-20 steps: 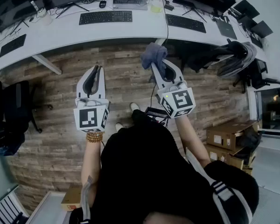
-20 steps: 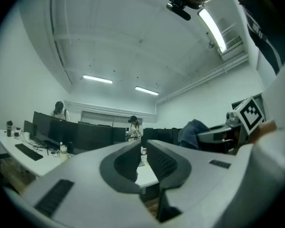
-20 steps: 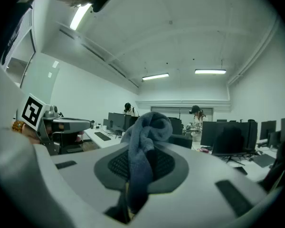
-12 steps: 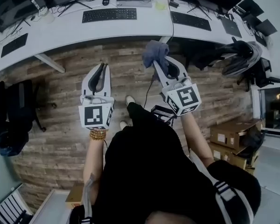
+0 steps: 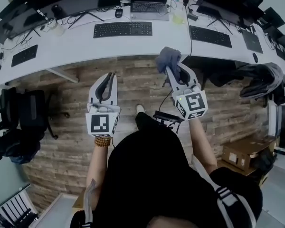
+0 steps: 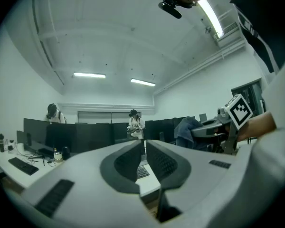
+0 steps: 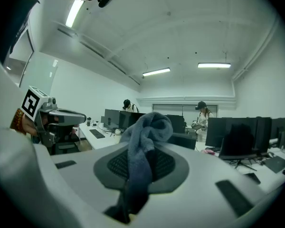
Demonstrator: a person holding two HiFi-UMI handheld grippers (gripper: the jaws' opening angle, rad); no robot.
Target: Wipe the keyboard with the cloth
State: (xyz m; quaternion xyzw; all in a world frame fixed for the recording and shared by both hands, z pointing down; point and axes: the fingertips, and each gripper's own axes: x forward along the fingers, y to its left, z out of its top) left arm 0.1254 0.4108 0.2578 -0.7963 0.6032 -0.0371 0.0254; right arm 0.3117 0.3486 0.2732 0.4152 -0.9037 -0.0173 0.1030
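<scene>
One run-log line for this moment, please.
phase: pre-wipe | right gripper: shut on cloth | left gripper: shut, empty | keyboard: on desk, untouched

The cloth (image 5: 168, 58), a bluish-grey towelling rag, sits bunched and pinched in the closed jaws of the right gripper (image 5: 172, 70), its crumpled end poking past the tips. The black keyboard (image 5: 123, 29) lies flat on the white desk (image 5: 80, 44), well apart from it

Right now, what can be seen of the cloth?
The cloth is blue-grey, soft and fleecy-looking, bunched into a rumpled knot. The right gripper is shut on it: its bulk sticks out past the jaw tips, a tail runs back between them. It is held in the air, short of the white desk, touching nothing else.
</scene>
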